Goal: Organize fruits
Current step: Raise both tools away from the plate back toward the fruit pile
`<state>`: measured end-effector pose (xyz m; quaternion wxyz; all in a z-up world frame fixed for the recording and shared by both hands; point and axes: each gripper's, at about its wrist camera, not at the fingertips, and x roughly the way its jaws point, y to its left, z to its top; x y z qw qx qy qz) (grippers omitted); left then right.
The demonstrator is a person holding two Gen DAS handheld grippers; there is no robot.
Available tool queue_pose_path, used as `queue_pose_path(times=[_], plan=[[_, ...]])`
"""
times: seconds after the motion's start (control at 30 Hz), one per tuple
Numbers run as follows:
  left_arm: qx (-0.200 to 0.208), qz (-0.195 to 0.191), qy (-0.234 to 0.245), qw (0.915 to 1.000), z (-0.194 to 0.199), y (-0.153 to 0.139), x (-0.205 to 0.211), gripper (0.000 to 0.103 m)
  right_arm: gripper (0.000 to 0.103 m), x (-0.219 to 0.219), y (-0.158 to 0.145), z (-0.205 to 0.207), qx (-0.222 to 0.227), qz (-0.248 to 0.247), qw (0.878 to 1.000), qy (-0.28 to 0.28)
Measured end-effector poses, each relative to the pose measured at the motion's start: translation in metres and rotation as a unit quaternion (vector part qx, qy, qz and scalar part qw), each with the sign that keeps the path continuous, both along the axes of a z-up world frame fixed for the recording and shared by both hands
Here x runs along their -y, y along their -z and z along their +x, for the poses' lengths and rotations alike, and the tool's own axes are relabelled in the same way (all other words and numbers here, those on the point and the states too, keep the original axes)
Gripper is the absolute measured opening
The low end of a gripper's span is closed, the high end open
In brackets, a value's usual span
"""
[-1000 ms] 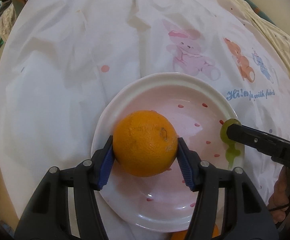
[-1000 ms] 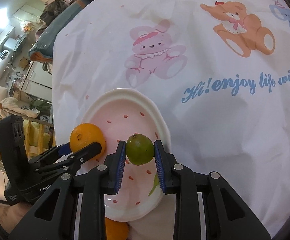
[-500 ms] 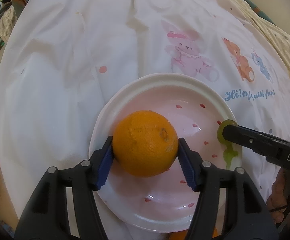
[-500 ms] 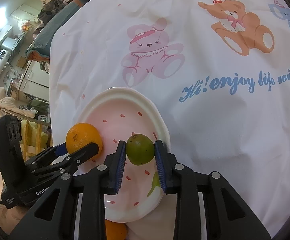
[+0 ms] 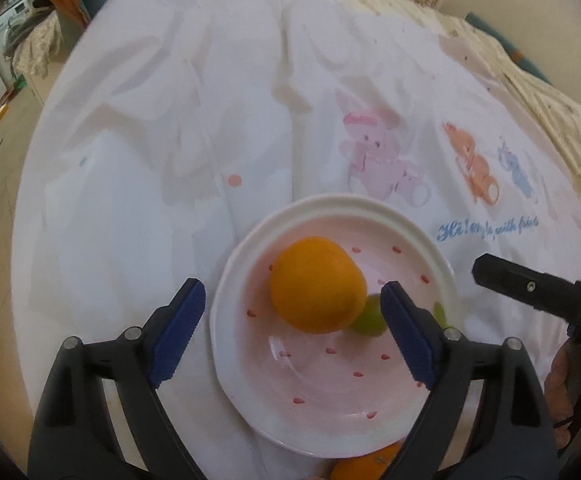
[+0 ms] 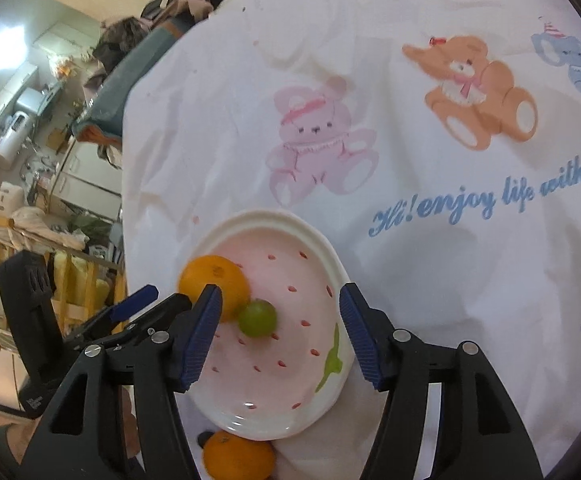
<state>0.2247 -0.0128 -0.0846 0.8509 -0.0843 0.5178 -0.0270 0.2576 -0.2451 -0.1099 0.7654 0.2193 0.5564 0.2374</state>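
A large orange (image 5: 316, 285) and a small green fruit (image 5: 367, 316) lie touching each other in a pink strawberry-pattern plate (image 5: 330, 408) on a white cartoon-print cloth. My left gripper (image 5: 290, 332) is open and empty, its jaws wide apart above the plate's near side. My right gripper (image 6: 280, 338) is open and empty over the same plate (image 6: 282, 412), with the green fruit (image 6: 257, 317) and orange (image 6: 214, 286) just ahead of it. A second orange (image 6: 236, 456) lies off the plate at its near rim, partly hidden.
The white cloth (image 6: 410, 160) with bear prints and blue lettering covers the surface. Its left edge drops toward cluttered shelves and furniture (image 6: 30, 160). A beige patterned blanket (image 5: 550, 92) lies at the far right. The second orange also shows in the left wrist view (image 5: 364, 466).
Both grippers opened and drew back. The orange and the green fruit left the jaws and now rest together in the plate.
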Motion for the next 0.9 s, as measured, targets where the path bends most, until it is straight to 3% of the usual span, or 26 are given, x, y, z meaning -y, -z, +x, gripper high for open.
queue_pose_path(times=[0.27,0.5,0.6,0.9], plan=[[0.043,0.018,0.007,0.9989,-0.018,-0.028,0.000,0.087,0.066,0.007,-0.037,-0.018,0.039,-0.002,0.999,0.017],[0.107,0.047,-0.001,0.9931,-0.049,-0.068,-0.006,0.087,0.093,0.003,-0.077,-0.053,0.123,-0.051,0.991,0.009],[0.116,0.047,-0.004,0.9921,-0.062,-0.078,-0.009,0.087,0.097,0.005,-0.084,-0.073,0.139,-0.064,0.988,0.020],[0.109,0.038,-0.012,0.9933,-0.102,-0.087,-0.015,0.087,0.098,0.019,-0.096,-0.119,0.143,-0.067,0.986,0.056]])
